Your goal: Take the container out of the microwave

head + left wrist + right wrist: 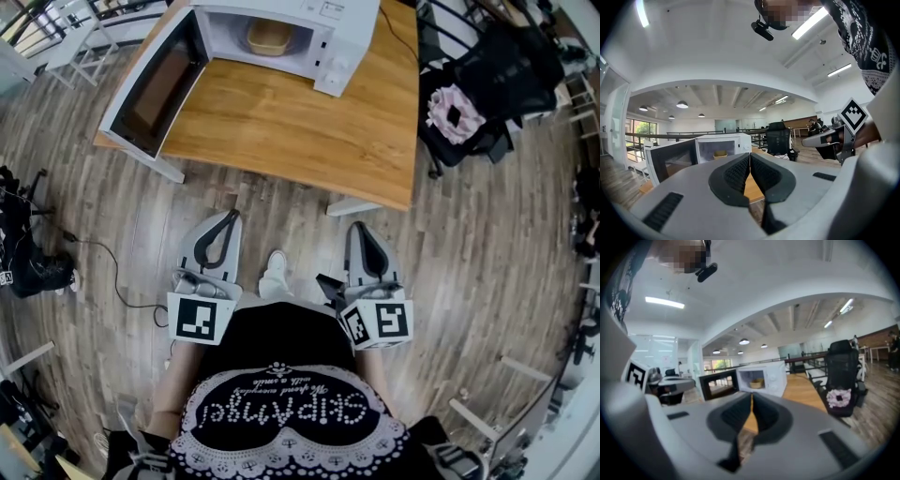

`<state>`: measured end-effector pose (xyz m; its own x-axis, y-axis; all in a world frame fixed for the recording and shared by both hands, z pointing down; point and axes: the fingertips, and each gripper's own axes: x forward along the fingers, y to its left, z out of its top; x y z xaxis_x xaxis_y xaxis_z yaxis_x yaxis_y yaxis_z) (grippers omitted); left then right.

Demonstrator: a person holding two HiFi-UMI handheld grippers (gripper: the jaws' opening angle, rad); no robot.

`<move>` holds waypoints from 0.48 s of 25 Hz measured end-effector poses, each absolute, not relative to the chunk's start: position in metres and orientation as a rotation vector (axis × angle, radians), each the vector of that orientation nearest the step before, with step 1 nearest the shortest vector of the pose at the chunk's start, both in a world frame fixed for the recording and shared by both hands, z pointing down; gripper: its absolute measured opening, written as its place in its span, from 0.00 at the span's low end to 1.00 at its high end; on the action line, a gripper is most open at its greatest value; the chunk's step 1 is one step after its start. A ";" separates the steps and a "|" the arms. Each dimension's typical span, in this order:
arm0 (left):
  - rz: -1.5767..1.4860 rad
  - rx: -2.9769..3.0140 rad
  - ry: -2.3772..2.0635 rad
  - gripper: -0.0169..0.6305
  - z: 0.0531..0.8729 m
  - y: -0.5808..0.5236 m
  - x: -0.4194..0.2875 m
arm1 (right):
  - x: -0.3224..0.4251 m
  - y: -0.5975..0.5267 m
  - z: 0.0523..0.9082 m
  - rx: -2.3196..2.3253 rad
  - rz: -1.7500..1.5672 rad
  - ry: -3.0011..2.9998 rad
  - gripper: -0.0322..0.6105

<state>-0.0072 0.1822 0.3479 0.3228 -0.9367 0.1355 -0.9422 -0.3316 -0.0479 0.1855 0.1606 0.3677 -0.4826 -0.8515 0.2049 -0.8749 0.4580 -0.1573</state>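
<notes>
At the bottom of the head view is the person's black top (281, 375), trimmed with white lace. Its white script appears upside down and seems to read "SkipAngel". The smaller line beside it is too fine to read.

Just above the top, at lower centre, the two grippers point toward the top of the frame. Each carries a cube with black-and-white square markers. The left gripper (229, 217) sits left of centre and the right gripper (362, 228) right of centre. A white shoe (274, 274) on the grey wood floor (469, 281) shows between them.

In the left gripper view, its dark ribbed fingers (736, 173) are closed tip to tip and hold nothing. In the right gripper view, that gripper's fingers (766, 416) are likewise pressed together and empty. Both grippers are well apart from the surface.

A thin black cable (103, 262) trails across the floor at the left edge.

Further up the frame is the wooden surface (309, 122), which fills the upper centre. A white microwave (328, 23) stands on it along the top edge, with its door (155, 80) swung wide open toward the upper left. The container (267, 36), a tan bowl, sits inside the microwave cavity. No print on the microwave panel can be read.

At the upper right, beside the surface, a black office chair (497, 75) has a pink cloth (455, 111) on it.
</notes>
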 end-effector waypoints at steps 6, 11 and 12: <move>0.215 2.530 -1.821 0.07 0.345 0.163 -0.010 | 0.183 0.144 0.372 1.515 0.388 -2.593 0.11; 0.219 2.533 -1.824 0.07 0.344 0.164 -0.004 | 0.189 0.145 0.378 1.504 0.406 -2.575 0.11; 0.219 2.534 -1.827 0.07 0.344 0.164 -0.005 | 0.188 0.145 0.379 1.503 0.406 -2.577 0.11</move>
